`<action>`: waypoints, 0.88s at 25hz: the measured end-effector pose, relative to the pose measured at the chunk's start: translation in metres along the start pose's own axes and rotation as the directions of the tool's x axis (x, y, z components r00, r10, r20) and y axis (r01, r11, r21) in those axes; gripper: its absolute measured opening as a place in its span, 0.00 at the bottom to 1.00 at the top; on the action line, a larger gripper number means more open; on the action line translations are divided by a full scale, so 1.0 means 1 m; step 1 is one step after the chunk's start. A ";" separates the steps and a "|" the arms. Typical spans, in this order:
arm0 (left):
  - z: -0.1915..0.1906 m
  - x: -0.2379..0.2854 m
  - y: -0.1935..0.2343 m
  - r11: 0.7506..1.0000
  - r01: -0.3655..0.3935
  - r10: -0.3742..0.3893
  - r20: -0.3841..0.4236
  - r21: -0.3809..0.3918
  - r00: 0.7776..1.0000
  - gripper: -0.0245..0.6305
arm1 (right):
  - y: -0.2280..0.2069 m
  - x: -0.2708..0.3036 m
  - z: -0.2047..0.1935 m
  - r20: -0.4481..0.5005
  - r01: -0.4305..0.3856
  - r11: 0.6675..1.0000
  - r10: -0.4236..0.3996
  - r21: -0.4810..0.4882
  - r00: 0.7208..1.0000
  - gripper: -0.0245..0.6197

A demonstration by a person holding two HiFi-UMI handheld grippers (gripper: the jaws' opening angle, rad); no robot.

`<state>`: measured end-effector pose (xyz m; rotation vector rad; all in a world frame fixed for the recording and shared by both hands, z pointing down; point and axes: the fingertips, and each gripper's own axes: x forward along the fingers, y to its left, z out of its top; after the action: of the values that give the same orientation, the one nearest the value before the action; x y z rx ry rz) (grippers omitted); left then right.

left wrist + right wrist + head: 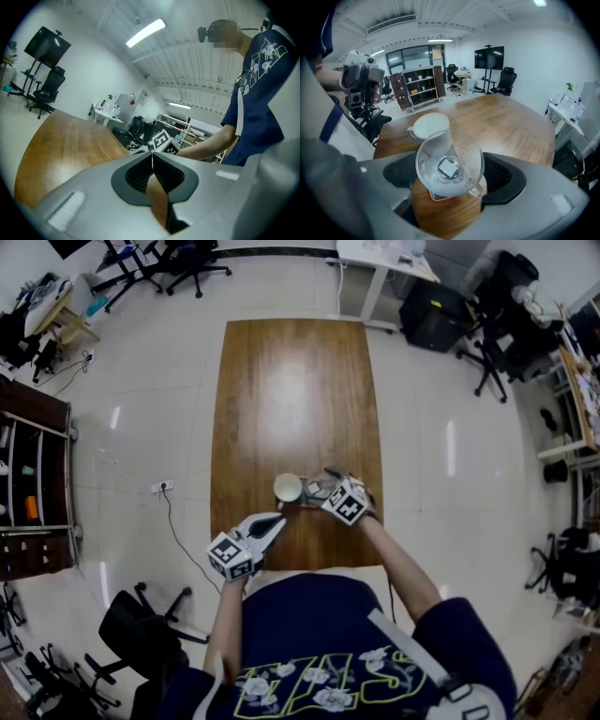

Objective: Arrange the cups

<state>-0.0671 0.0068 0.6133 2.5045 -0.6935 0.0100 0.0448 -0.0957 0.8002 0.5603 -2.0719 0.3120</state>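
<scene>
A white mug [287, 487] stands on the long wooden table [291, 381] near its front end. Just right of it is a clear glass cup [313, 490], held by my right gripper [317, 489]. In the right gripper view the clear glass cup [449, 164] fills the gap between both pads, seen from above, and the white mug [433, 129] sits right behind it. My right gripper [449, 174] is shut on the glass. At the table's front left edge my left gripper [278, 519] hovers shut and holds nothing; its fingertips [152, 157] meet.
Black office chairs [141, 629] stand on the floor at the left of the person. A dark shelf unit [33, 484] lines the left wall. A white desk [384, 259] and more chairs stand beyond the table's far end. A cable [173, 521] runs from a floor socket.
</scene>
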 end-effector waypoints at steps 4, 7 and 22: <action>-0.006 -0.003 0.001 1.000 0.001 -0.001 0.004 0.013 1.000 0.04 | 0.030 0.000 0.009 -0.006 -0.039 0.998 0.039 -0.057 0.999 0.67; -0.009 -0.010 0.003 1.000 -0.013 0.013 -0.001 0.007 1.000 0.04 | 0.042 0.001 0.009 -0.019 -0.043 0.994 0.041 -0.099 0.999 0.67; -0.012 -0.011 0.003 1.000 -0.012 0.012 0.001 -0.001 1.000 0.04 | 0.024 -0.113 0.060 0.490 -0.082 0.954 -0.074 0.290 0.868 0.46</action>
<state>-0.0764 0.0164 0.6236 2.4998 -0.7083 0.0124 0.0404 -0.0702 0.6728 0.8969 -2.5430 0.5396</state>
